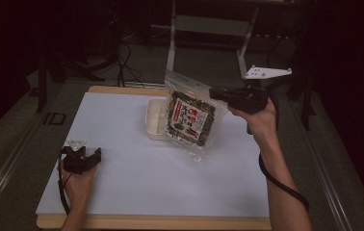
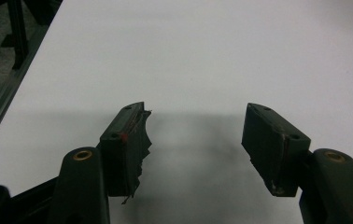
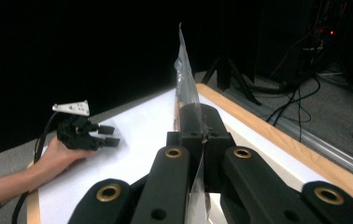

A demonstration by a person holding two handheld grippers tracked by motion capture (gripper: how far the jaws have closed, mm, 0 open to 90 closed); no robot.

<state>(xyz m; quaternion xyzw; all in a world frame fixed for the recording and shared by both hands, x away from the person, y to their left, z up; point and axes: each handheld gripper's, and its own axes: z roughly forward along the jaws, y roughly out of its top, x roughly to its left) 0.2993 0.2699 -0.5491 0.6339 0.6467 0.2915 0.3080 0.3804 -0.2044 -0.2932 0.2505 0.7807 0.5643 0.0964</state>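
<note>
My right gripper is raised over the right side of the table and is shut on the top edge of a clear plastic bag. The bag holds a printed green and red snack pack and hangs tilted, its lower end near the white board. In the right gripper view the jaws are pressed together with the bag's thin film standing up between them. A shallow white container lies just left of and behind the bag. My left gripper rests on the board at the near left, open and holding nothing.
The white board lies on a wooden tabletop whose edge shows at the front and back. A metal frame and floor cables stand beyond the far edge. Torn padding hangs from the left gripper's left pad.
</note>
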